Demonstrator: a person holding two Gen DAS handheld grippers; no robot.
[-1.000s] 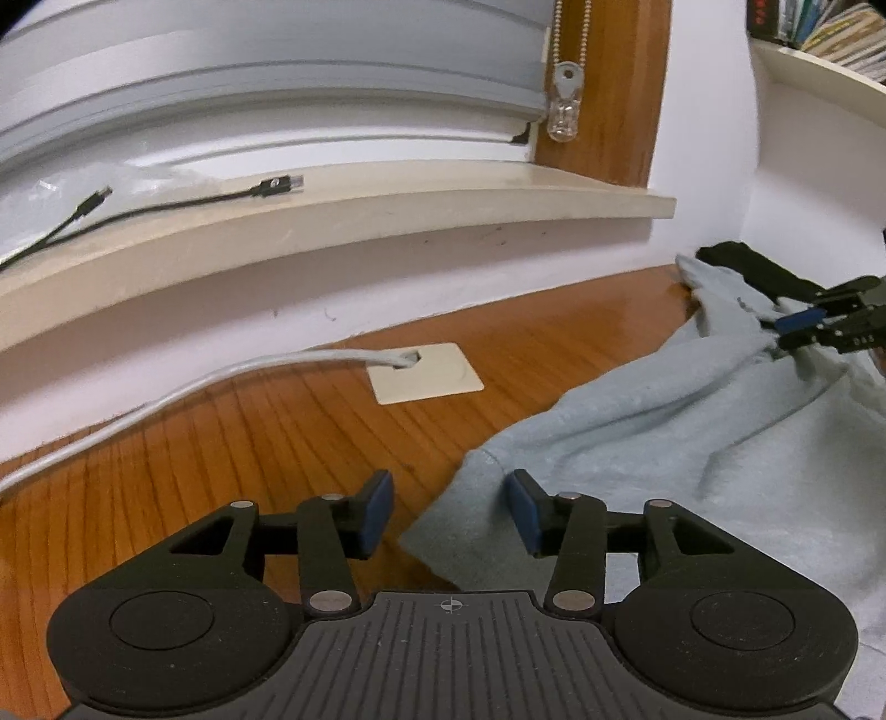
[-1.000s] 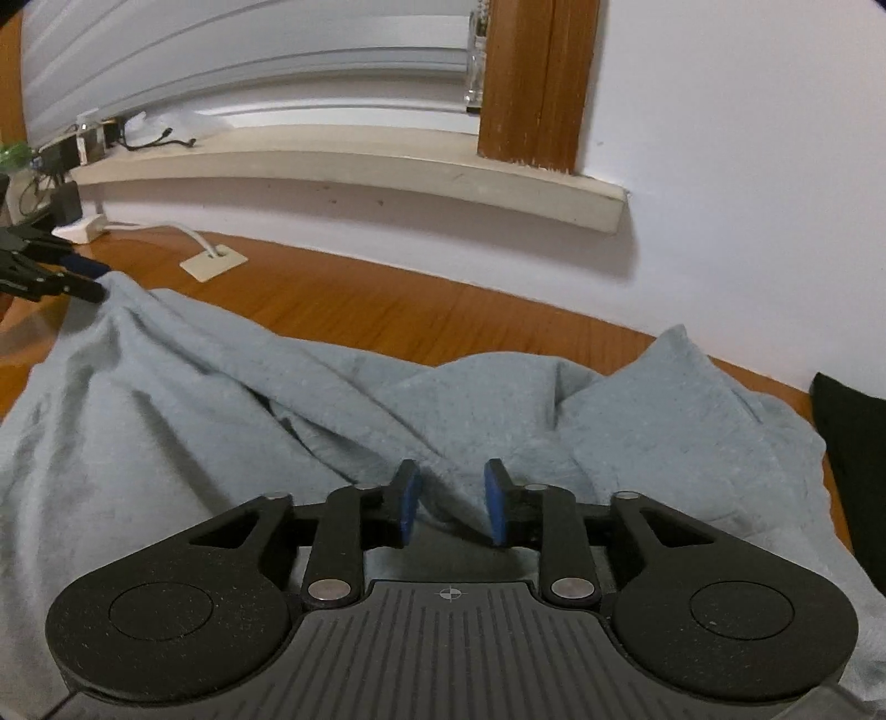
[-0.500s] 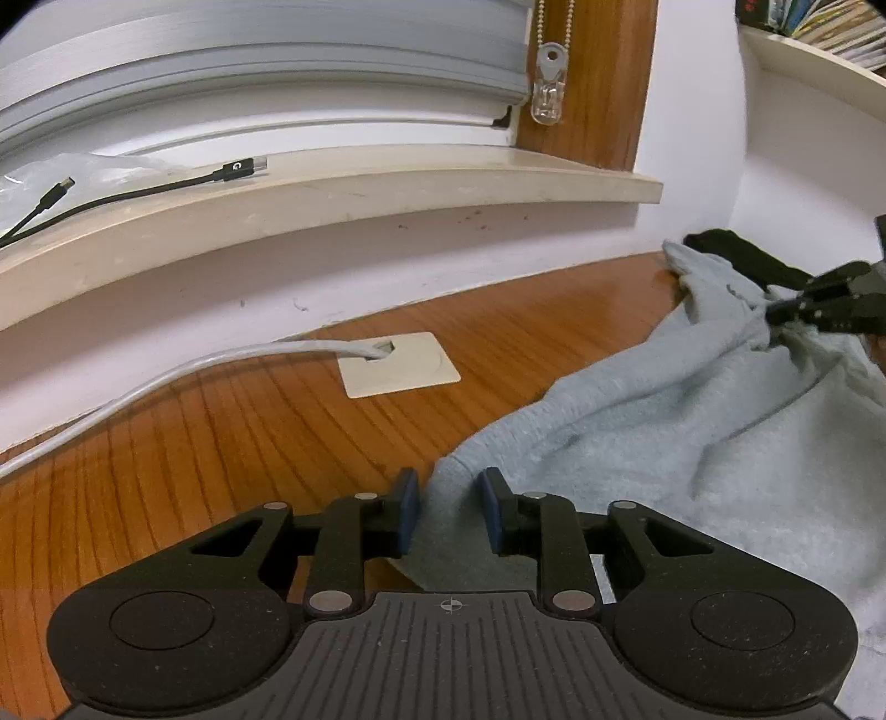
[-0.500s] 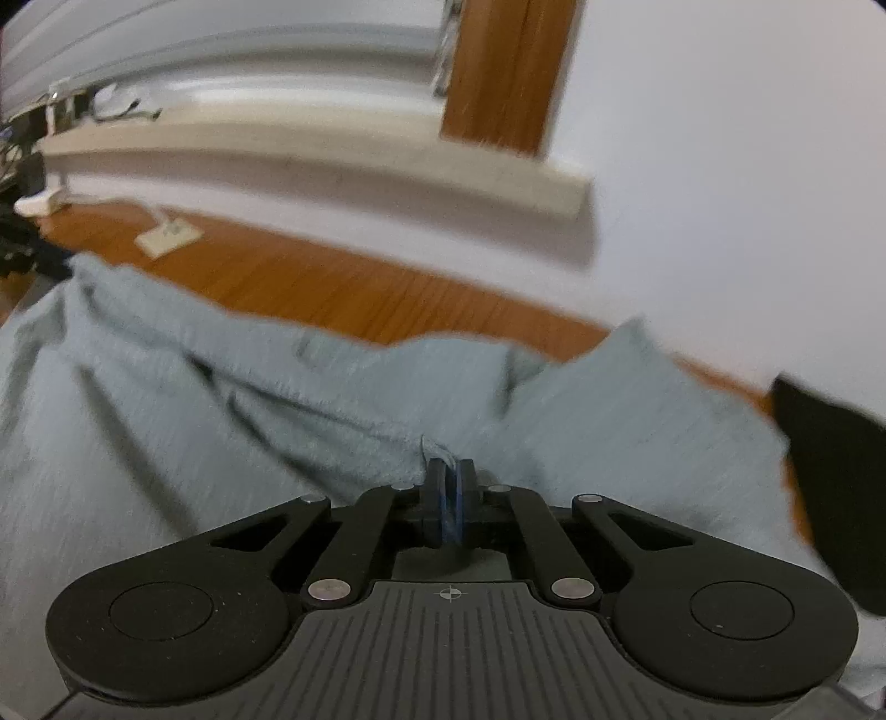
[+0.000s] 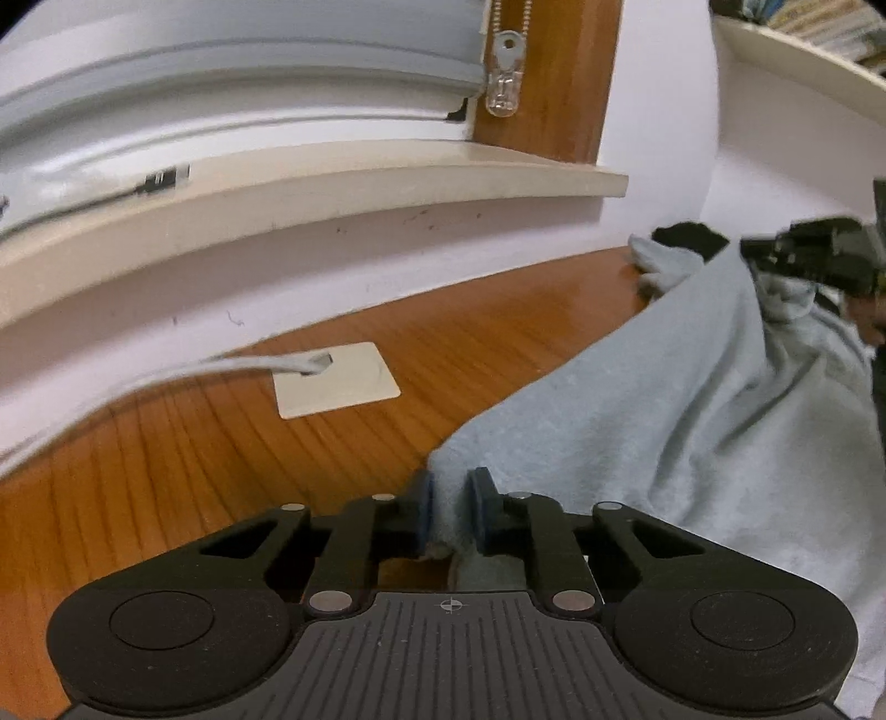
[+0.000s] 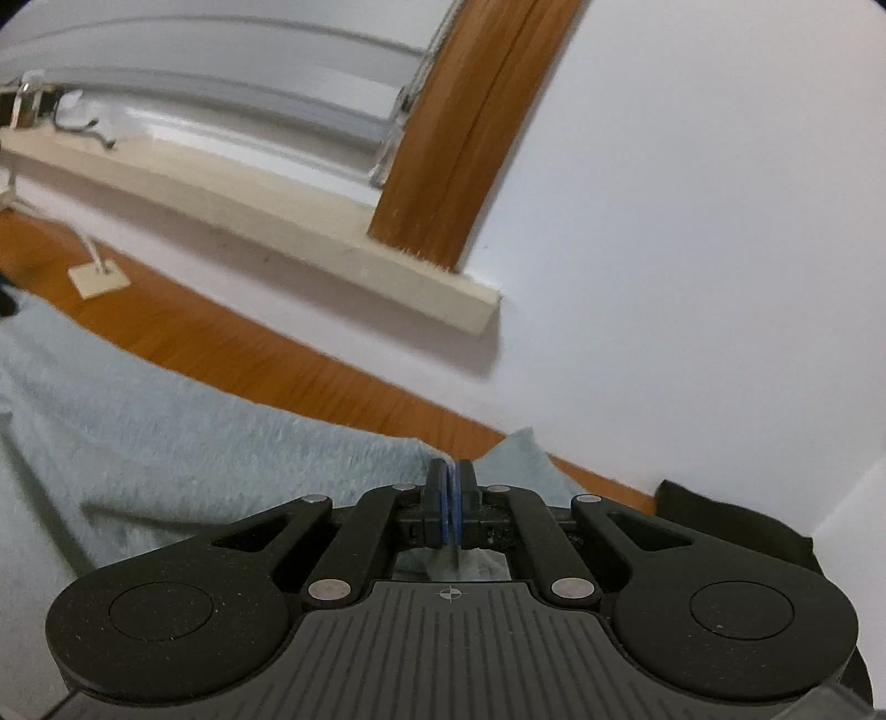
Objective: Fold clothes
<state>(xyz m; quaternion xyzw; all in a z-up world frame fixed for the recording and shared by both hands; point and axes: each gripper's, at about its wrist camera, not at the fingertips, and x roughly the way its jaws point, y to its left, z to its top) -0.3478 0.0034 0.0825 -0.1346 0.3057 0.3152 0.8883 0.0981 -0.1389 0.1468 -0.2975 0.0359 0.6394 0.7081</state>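
Note:
A light grey fleece garment (image 5: 664, 432) lies spread over the wooden tabletop (image 5: 166, 471). My left gripper (image 5: 451, 509) has the garment's near corner between its blue pads; its jaws are closing and the pads touch the cloth on both sides. My right gripper (image 6: 451, 498) is shut on a fold of the same garment (image 6: 166, 432) and holds it lifted off the table. In the left wrist view the right gripper (image 5: 775, 246) shows at the far right, with the cloth hanging down from it like a tent.
A white cable plate (image 5: 338, 379) with a grey cable sits on the wood near the wall. A cream window sill (image 5: 332, 188) runs above it. A black cloth (image 6: 731, 526) lies in the corner by the white wall. Books stand on a shelf (image 5: 803, 33).
Both grippers closed on the grey garment. The right one tilted and rose, pulling its fold up. The left one slid along the table onto the corner.

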